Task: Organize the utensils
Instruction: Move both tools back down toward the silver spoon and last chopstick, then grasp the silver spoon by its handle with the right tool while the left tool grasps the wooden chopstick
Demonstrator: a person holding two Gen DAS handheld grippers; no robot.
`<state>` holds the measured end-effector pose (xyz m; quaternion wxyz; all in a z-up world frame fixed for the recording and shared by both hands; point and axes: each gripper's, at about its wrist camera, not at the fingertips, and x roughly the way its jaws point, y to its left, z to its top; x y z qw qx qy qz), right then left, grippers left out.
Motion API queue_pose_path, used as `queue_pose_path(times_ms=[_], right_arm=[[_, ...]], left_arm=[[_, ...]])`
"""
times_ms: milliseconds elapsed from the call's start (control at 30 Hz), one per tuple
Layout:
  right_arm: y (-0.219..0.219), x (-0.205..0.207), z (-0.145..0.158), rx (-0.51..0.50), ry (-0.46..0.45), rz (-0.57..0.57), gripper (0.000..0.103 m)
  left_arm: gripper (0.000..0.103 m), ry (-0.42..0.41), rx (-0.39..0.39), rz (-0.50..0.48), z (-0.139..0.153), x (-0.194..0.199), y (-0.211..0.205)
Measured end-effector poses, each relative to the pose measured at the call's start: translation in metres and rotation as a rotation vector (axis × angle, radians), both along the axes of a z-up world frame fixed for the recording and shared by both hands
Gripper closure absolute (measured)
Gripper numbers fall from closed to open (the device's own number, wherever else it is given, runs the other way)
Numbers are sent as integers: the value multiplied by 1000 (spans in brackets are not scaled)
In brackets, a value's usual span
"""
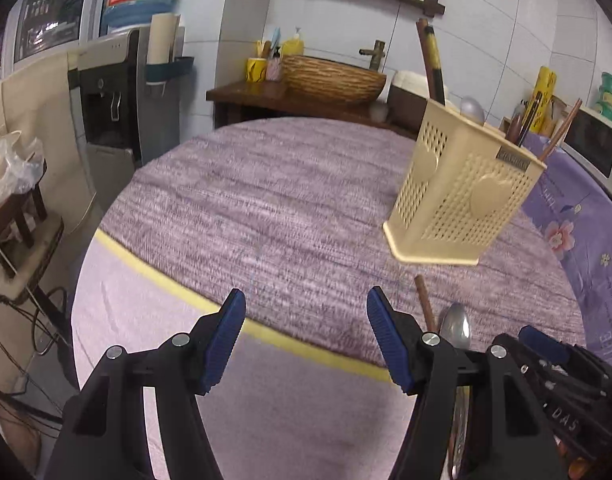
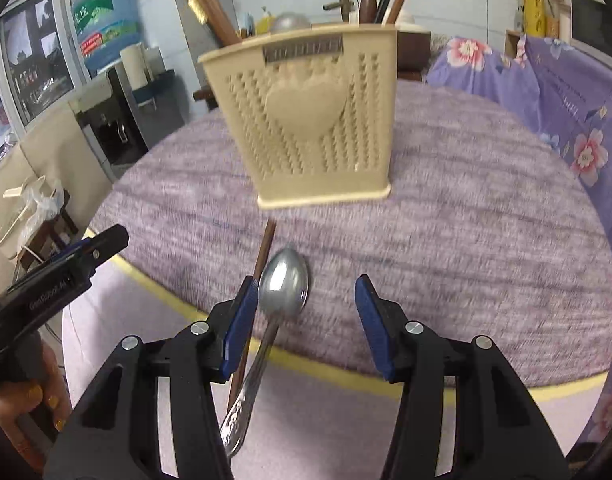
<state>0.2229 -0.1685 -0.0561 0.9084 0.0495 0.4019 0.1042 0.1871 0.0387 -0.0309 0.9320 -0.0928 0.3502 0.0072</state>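
Note:
A cream perforated utensil holder (image 2: 314,120) stands on the round purple table, with chopsticks and a spoon in it; it also shows in the left wrist view (image 1: 462,192). A metal spoon (image 2: 283,286) and a brown chopstick (image 2: 261,256) lie on the table before it, also in the left wrist view as spoon (image 1: 454,326) and chopstick (image 1: 424,300). My right gripper (image 2: 301,320) is open, its left finger beside the spoon bowl. My left gripper (image 1: 306,336) is open and empty, left of the spoon, and appears in the right wrist view (image 2: 65,272).
The table (image 1: 265,200) has a grey-purple mat edged by a yellow band (image 1: 165,276). A floral purple cloth (image 2: 566,112) lies at right. A water dispenser (image 1: 113,92), a wooden stand with a basket (image 1: 330,76) and a microwave (image 1: 598,148) stand behind.

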Motion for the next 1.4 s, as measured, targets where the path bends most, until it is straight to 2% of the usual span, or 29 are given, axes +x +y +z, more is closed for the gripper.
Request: queue_pose_path(times_ms=[167,367,500,600,667,767,867,933,967,1100,1167,1400], right_arm=[[11,-15,-14,0,24,9,52],[13,-20,-17,-11,31,1,52],[13,-22,-18,-20,36,-3,52],[17,-20,-20,-23,45,3,54],[20,-17,-23,-41,50,-4,60],[21,-13,-27,-17,77,-3,61],[27,-9,-27,-44,69,1,61],[32,-7,-26,-69,60,-6,66],[35,-5,-27,-108,65,-10,77],[39,-4,-27,-130,59,1,85],[35,-4,-28,-133,54,2,95],[-19,-12,-28,-136,59,-67,96]], left_arm=[[41,22,-2,-12,-9,-7,-1],[41,6,5,-1,-8,-14,3],[46,20,3,-1,-11,-15,7],[48,29,-3,0,-13,-14,7],[49,32,-4,-3,-14,-13,7],[50,36,-7,-12,-15,-13,4],[50,37,-12,-17,-16,-12,2],[50,37,-13,-20,-16,-11,2],[50,37,-13,-22,-16,-11,2],[50,38,-13,-30,-15,-11,-1],[50,42,-12,-32,-16,-10,-3],[50,47,-14,-55,-16,-11,-12]])
